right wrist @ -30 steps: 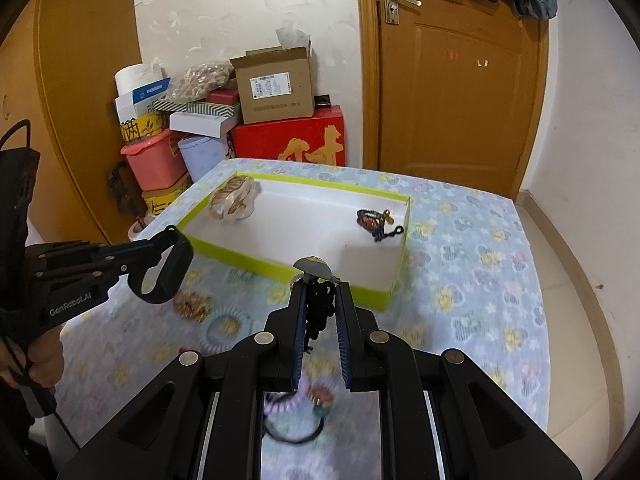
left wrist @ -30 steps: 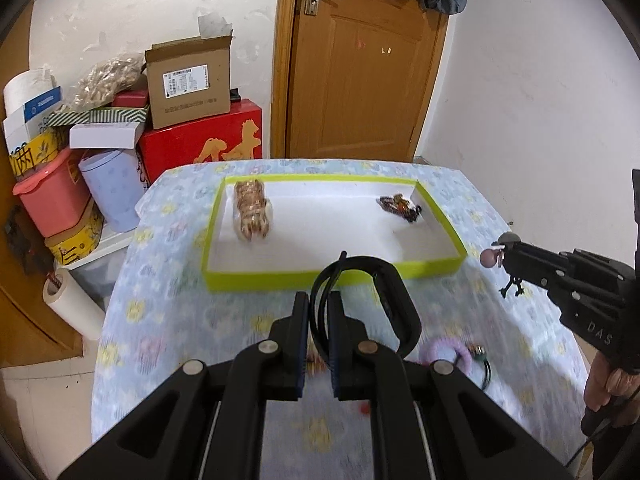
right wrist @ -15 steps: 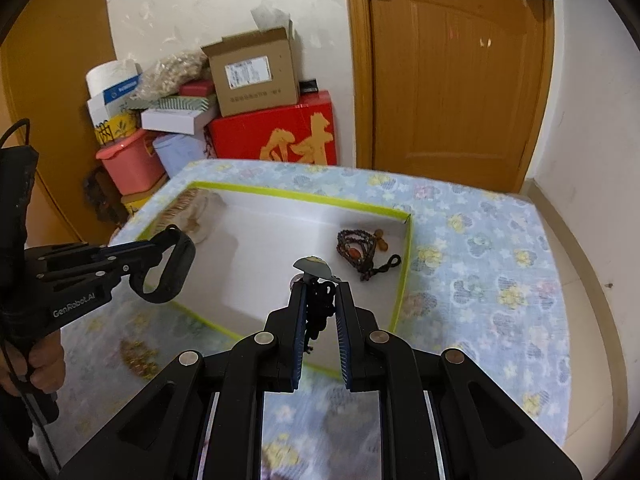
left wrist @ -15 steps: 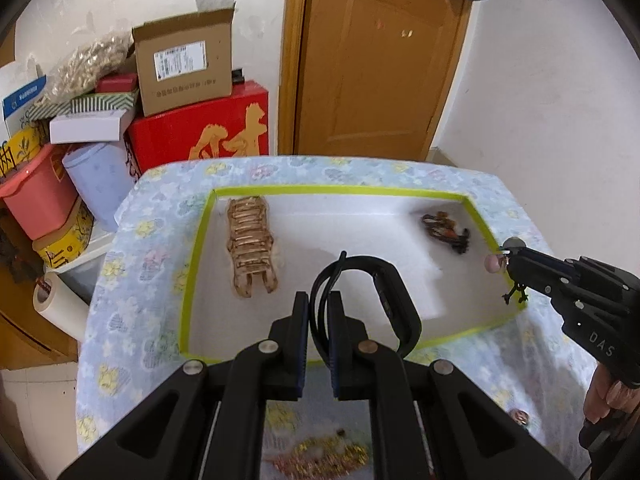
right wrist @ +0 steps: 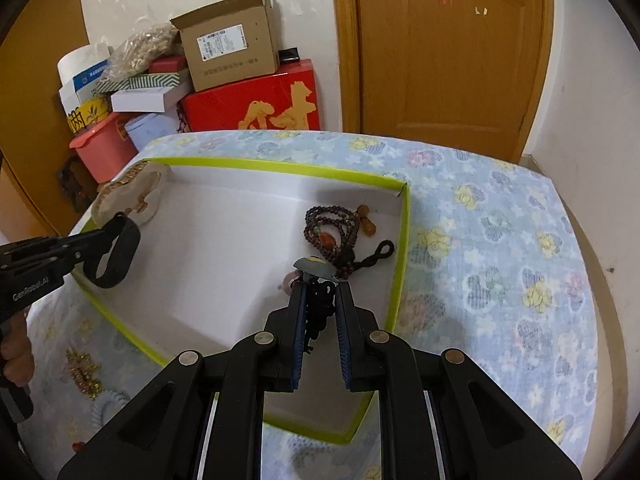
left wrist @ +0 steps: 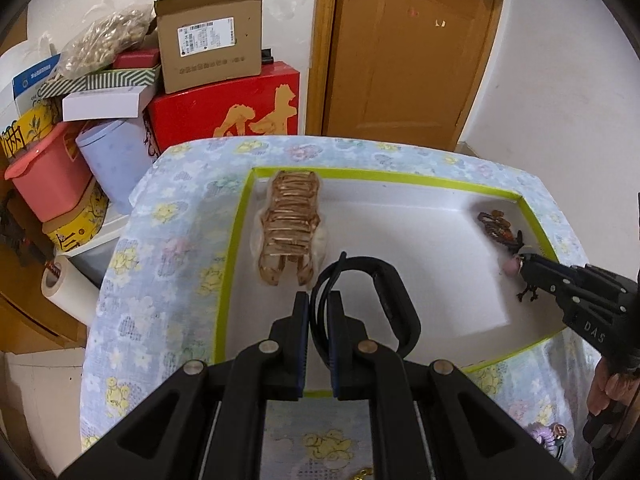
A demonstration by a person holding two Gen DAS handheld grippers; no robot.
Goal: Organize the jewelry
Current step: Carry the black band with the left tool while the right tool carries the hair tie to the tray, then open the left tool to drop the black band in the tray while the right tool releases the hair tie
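Note:
My left gripper (left wrist: 319,302) is shut on a black wristband (left wrist: 396,300), whose loop hangs over the left half of the white tray with a green rim (left wrist: 236,248). Just beyond it lies a gold bracelet stack in a clear bag (left wrist: 290,224). My right gripper (right wrist: 322,290) is shut on a black cord pendant (right wrist: 318,308) with a grey stone and a pink bead, held above the tray's right part. A dark bead necklace (right wrist: 336,232) lies just ahead of it. The right wrist view also shows the left gripper (right wrist: 108,232) with the wristband (right wrist: 116,256).
The tray rests on a table with a blue flowered cloth (right wrist: 500,240). On the cloth near the front lie a gold chain (right wrist: 82,368), a pale spiral hair tie (right wrist: 106,404) and a purple hair tie (left wrist: 548,436). Stacked boxes (left wrist: 208,52) and a door (left wrist: 416,52) stand behind.
Both grippers have moved forward and down, from over the cloth before the tray to over its inside. Each has kept hold of its piece.

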